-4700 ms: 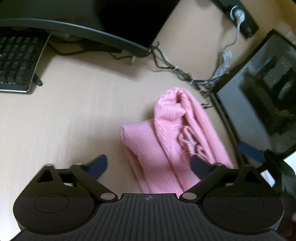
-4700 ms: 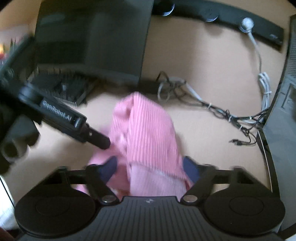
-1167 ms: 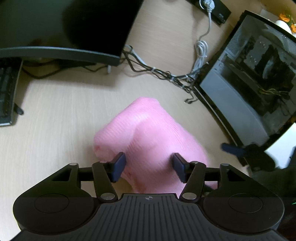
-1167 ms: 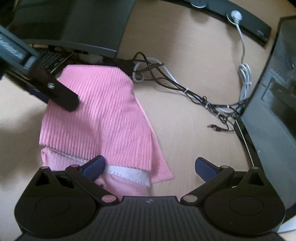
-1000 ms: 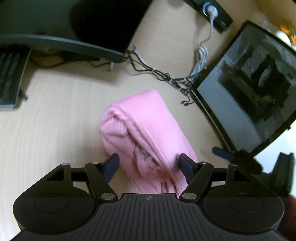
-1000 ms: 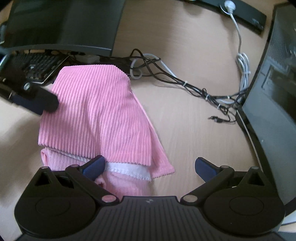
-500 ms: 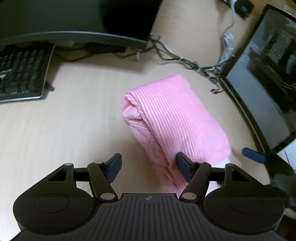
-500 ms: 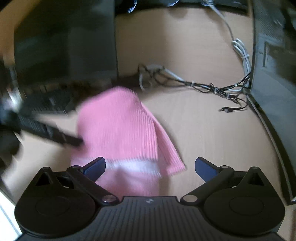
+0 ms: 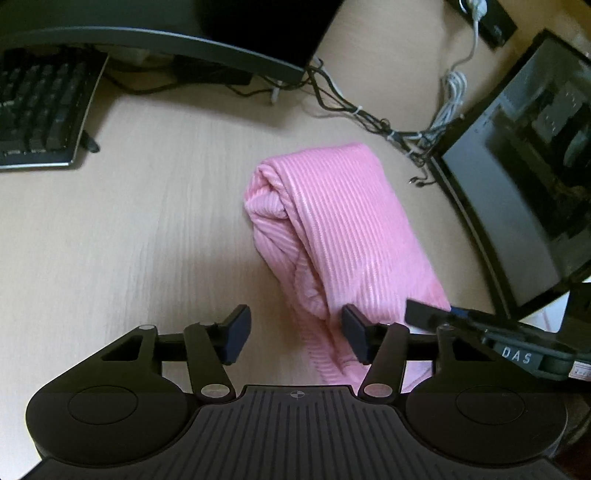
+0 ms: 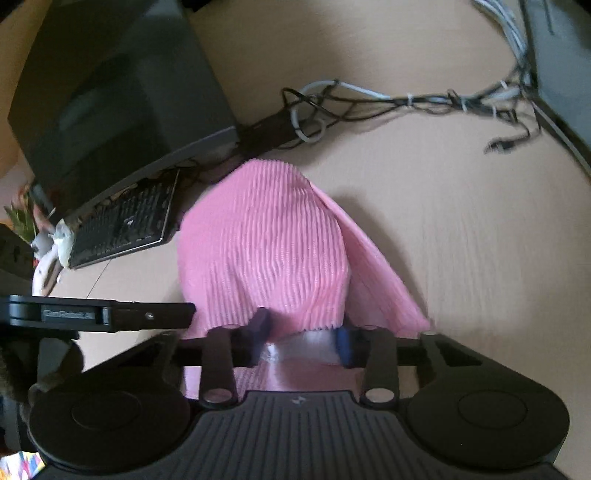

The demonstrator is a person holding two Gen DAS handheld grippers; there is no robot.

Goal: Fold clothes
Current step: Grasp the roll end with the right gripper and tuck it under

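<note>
A pink ribbed garment [image 9: 332, 225] lies folded into a thick bundle on the light wooden desk [image 9: 129, 229]. My left gripper [image 9: 295, 334] is open at the bundle's near end, its right finger against the cloth, holding nothing. In the right wrist view the same pink garment [image 10: 266, 251] fills the middle, and my right gripper [image 10: 303, 338] is closed on its near edge, where a white hem band shows between the fingers. The right gripper's fingers [image 9: 428, 317] reach the bundle's right corner in the left wrist view. The left gripper's body [image 10: 110, 315] shows at the left of the right wrist view.
A black keyboard [image 9: 37, 114] sits at the far left. A dark monitor [image 9: 166, 26] stands behind it. A tangle of cables [image 9: 369, 114] lies behind the garment. A dark computer case [image 9: 524, 166] stands to the right.
My right gripper has moved in and closed on the garment's near hem edge; it was open before. My left gripper has drawn back slightly and stays open beside the bundle.
</note>
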